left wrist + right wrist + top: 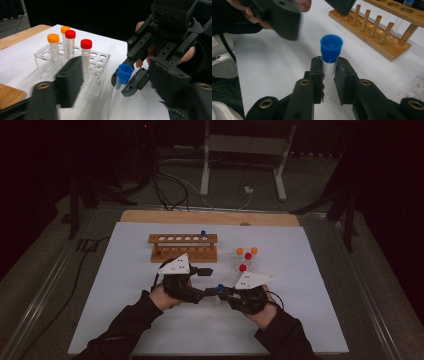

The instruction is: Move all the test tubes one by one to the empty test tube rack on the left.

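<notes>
High view: a white sheet covers the bench (pixel 300 320); near its front edge both grippers meet at a blue-capped tube (pixel 220 288).

Left gripper view: the left gripper (pixel 110 82) has matte black fingers spread apart around the clear plastic tube. A clear rack (pixel 100 56) holds red- and orange-capped tubes with fine red markings, unreadable.

Right gripper view: the right gripper (pixel 329 77) has fingers clamped on the tube below its cap. A wooden rack (pixel 372 40) stands behind.

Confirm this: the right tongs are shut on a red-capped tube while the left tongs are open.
Not quite: the tube in the right tongs has a blue cap, as the right gripper view shows. The left tongs are open.
</notes>
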The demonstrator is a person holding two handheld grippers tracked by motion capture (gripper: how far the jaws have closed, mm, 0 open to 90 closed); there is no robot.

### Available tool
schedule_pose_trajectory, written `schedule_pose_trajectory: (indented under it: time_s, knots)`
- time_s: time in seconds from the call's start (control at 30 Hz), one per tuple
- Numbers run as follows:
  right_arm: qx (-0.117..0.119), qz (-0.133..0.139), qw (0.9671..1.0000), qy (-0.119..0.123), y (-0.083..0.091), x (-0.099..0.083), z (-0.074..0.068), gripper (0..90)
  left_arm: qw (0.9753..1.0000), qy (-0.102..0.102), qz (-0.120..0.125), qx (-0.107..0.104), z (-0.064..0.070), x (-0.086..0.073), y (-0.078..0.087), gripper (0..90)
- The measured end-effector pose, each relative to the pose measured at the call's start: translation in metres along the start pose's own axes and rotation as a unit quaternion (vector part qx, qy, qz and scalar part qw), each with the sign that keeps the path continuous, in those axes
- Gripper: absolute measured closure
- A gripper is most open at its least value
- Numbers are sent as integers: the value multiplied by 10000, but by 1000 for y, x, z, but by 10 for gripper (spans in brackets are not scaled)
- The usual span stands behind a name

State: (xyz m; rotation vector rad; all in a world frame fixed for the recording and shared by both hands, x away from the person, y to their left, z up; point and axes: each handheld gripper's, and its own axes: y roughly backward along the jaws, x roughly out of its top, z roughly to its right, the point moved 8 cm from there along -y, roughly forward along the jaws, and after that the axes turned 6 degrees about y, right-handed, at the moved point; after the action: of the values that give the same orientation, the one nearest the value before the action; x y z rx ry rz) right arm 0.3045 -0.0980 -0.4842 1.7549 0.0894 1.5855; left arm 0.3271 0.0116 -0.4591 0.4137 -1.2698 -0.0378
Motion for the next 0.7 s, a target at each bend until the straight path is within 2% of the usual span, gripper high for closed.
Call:
schedule_pose_trajectory:
  time_s: [0.43,0.6,0.7]
  knots:
    - [53,17,10000,52,-3,3,-4,767,9996,-135,-178,-182,5,-6,-8,659]
    - [35,8,10000,48,-3,3,-3,767,9993,-169,-196,-259,7,-6,-9,737]
    - [37,9,10000,38,-3,3,-3,767,9993,-198,-194,-250,7,-6,-9,754]
